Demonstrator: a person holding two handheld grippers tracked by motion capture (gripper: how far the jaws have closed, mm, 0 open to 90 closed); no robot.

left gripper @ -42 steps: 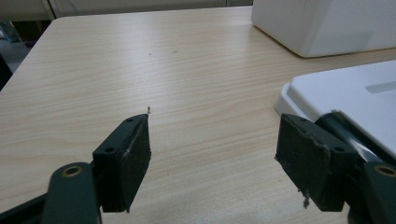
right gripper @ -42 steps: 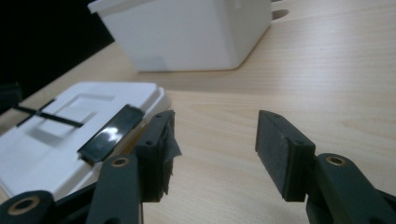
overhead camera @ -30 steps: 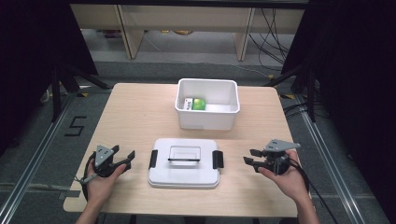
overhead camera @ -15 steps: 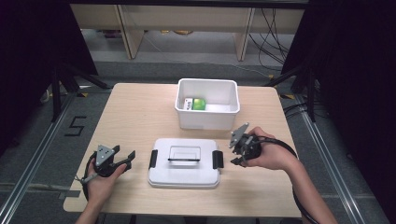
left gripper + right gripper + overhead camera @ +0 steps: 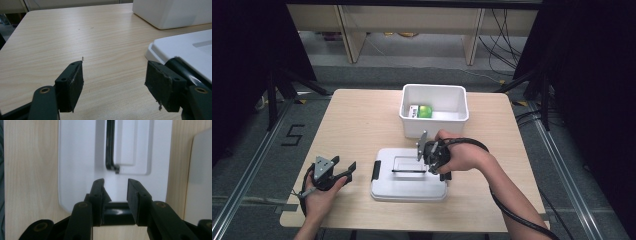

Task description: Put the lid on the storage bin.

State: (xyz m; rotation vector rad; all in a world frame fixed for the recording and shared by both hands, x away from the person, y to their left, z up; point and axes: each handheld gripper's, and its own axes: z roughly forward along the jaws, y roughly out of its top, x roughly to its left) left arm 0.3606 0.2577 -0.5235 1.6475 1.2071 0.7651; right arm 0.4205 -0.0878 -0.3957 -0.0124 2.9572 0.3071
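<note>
A white lid (image 5: 407, 185) with a black handle (image 5: 408, 171) lies flat on the table, in front of a white bin (image 5: 434, 88) that holds a green object (image 5: 426, 111). My right gripper (image 5: 432, 165) points down over the lid's right end. In the right gripper view its jaws (image 5: 115, 186) stand a narrow gap apart over the lid (image 5: 80, 157), and the black side latch (image 5: 117, 213) shows between them; nothing is visibly clamped. My left gripper (image 5: 350, 170) rests open on the table left of the lid, its jaws (image 5: 113, 82) wide beside the left latch (image 5: 182, 68).
The wooden table (image 5: 362, 120) has bare room on its left half and along its right side. The bin's wall (image 5: 170, 12) stands just beyond the lid. Dark frame posts and floor cables surround the table.
The right hand has swung in from the table's right side to above the lid's right end and turned its gripper downward. The left gripper has stayed put.
</note>
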